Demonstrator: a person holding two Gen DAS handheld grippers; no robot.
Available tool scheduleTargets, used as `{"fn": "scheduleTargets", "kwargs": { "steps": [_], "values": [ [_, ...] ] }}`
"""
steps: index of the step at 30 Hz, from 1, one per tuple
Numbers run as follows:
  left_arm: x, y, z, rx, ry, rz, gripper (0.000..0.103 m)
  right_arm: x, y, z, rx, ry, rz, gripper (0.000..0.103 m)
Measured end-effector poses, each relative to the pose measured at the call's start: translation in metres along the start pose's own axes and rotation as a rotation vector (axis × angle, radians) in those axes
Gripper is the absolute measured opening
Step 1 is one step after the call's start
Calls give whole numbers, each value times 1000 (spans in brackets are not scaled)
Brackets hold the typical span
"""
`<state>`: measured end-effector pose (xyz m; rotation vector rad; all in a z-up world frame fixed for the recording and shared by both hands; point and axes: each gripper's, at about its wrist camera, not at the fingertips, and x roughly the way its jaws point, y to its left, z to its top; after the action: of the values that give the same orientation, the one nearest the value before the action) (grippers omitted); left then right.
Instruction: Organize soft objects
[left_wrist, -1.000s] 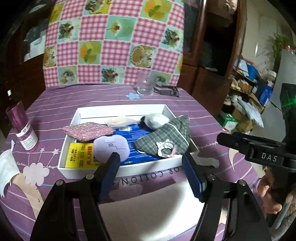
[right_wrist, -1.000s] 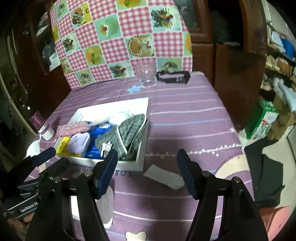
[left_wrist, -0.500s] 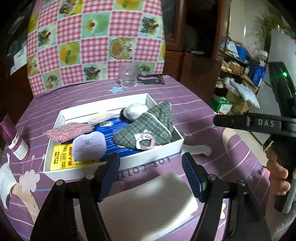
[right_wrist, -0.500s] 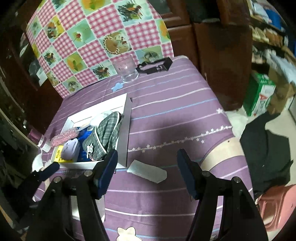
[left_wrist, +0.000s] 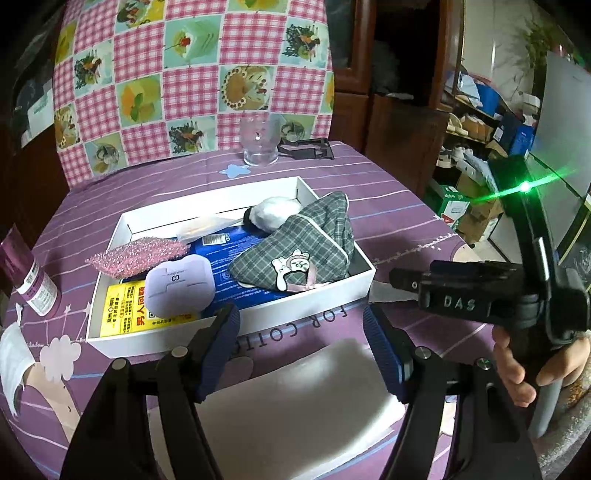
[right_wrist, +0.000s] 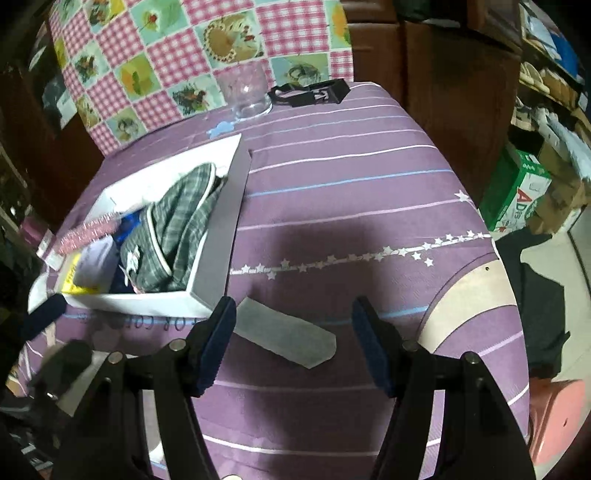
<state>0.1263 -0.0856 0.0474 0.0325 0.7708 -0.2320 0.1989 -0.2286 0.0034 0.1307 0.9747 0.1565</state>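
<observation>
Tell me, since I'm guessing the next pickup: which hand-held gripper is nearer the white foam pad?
Left. The left hand-held gripper hangs directly over the white foam pad, jaws open; the right hand-held gripper hangs beside it over a grey strip.

Left tool (left_wrist: 301, 338) black arms, ribbed navy pads, silver screws, right tool (left_wrist: 458, 295) marked "DAS"

A clear glass (left_wrist: 258, 146) and a black clip (left_wrist: 306, 149) stood beside each other at the counter's (right_wrist: 351, 206) far edge.

Left gripper (left_wrist: 301, 332) tilted downward, jaws apart; right gripper (right_wrist: 293, 328) likewise, empty.
</observation>
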Motion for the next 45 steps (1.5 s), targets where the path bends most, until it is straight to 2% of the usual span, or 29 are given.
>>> {"fn": "scheduleTargets", "kwargs": {
  "steps": [3,9,10,14,17,21,24,28,37,41,45],
  "values": [
    [2,4,-3,-13,11,-20,70,7,5,-3,-16,19,-4,65],
    [5,8,-6,-33,29,-29,70,13,20,-10,-122,2,-131,47],
    [5,9,-6,-36,28,-29,70,13,21,-10,-128,-1,-130,43],
    [6,12,-7,-43,27,-18,70,11,18,-10,-120,-4,-112,15],
    [6,15,-8,-51,26,-20,70,11,13,-9,-102,4,-87,7],
    [4,19,-9,-65,17,-23,70,2,3,-4,-64,26,-9,6],
    [3,23,-9,-76,9,-32,70,-24,-17,5,12,-26,89,6],
    [3,24,-9,-86,7,-60,70,-55,-47,9,114,-98,173,6],
    [6,18,-11,-77,13,-81,70,-56,-61,9,180,-64,180,6],
    [5,20,-11,-84,8,-64,72,-42,-46,6,138,-22,183,6],
    [2,24,-10,-102,-9,-61,73,-43,-25,5,76,-30,211,6]
  ]
}}
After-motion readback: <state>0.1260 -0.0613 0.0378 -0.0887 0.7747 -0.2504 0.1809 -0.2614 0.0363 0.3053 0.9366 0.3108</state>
